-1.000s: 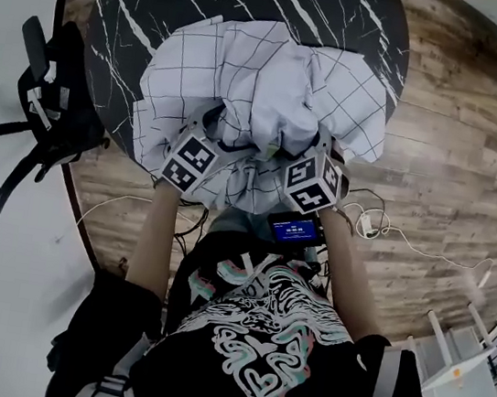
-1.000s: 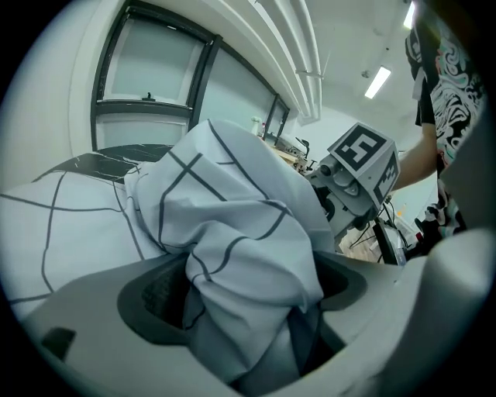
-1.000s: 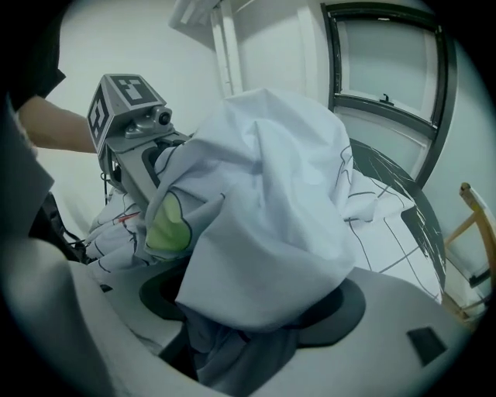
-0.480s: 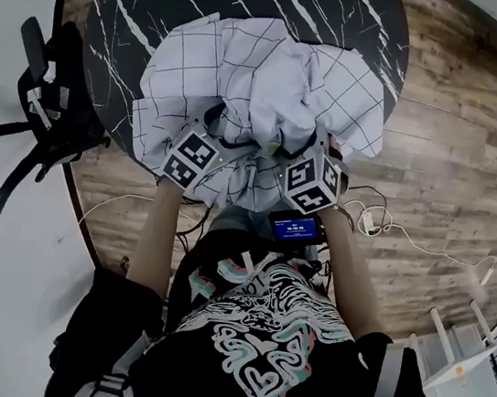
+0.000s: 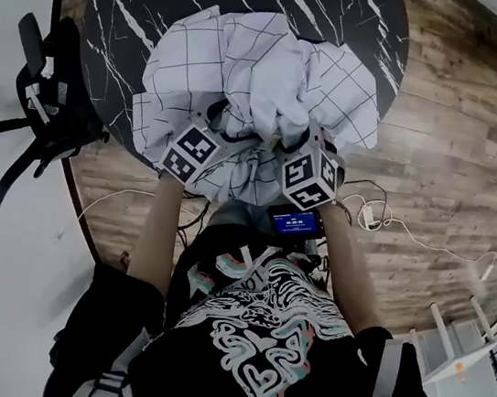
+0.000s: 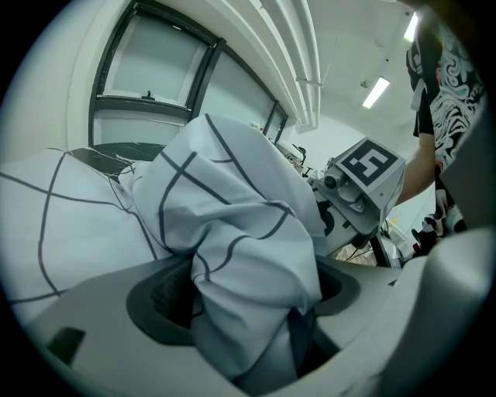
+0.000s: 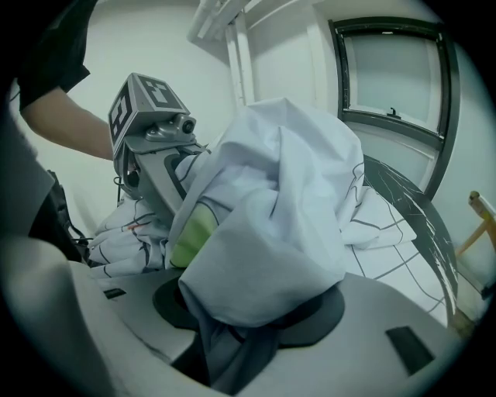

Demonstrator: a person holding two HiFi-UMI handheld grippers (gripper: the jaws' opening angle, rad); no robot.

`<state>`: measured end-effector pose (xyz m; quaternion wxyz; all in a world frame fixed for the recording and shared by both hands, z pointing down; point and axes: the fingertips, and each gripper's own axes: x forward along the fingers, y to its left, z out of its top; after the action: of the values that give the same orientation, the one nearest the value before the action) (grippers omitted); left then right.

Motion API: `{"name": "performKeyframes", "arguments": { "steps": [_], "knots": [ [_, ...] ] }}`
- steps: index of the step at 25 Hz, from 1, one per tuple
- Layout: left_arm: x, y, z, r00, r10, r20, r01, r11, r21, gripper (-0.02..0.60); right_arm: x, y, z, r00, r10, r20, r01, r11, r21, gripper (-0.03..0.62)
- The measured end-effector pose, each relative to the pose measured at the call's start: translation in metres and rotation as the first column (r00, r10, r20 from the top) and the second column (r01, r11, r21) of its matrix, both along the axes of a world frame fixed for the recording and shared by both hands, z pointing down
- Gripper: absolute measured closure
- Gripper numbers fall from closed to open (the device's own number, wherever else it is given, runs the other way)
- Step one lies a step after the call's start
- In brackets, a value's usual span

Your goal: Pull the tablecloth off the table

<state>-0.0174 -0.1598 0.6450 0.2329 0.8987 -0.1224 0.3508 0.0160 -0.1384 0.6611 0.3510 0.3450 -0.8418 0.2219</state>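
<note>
In the left gripper (image 6: 249, 322), the jaws have just been closing and are standing rather wide around a thick fold of the tablecloth (image 5: 258, 70). The fold is filling the gap, and the pads seem to be pressing on it already. In the right gripper (image 7: 236, 329), the jaws have also been closing, more than the left ones, and they are squeezing a bunch of the same cloth into a narrow neck between them.

The 2 grippers are working close together, side by side, at the near edge of the tabletop (image 5: 351, 9), both pointing down into the cloth. The tablecloth is lying as a crumpled heap on the near half of the round dark tabletop, and part of it is hanging over the near edge toward the person. The far half of the tabletop is showing bare.

I am judging the cloth as light, thin and very soft: it is folding and puffing up freely. It is probably sliding easily on the smooth top, so a pull toward the near edge should be enough. A thick gathered bunch is giving a better hold than a single layer, which could be slipping out of the pads.
</note>
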Motion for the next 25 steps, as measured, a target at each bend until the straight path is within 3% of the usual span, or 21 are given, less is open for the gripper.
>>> {"name": "performKeyframes", "arguments": {
  "steps": [12, 25],
  "knots": [
    [0.014, 0.008, -0.021, 0.997, -0.017, -0.073, 0.017, 1.0, 0.008, 0.22, -0.002, 0.0, -0.013, 0.999, 0.012, 0.037, -0.013, 0.999, 0.031, 0.419],
    [0.024, 0.009, -0.045, 0.995, -0.01, -0.103, 0.016, 0.998, 0.06, 0.236, 0.005, -0.003, -0.036, 0.996, 0.078, 0.04, -0.081, 0.993, 0.09, 0.445]
  ]
}}
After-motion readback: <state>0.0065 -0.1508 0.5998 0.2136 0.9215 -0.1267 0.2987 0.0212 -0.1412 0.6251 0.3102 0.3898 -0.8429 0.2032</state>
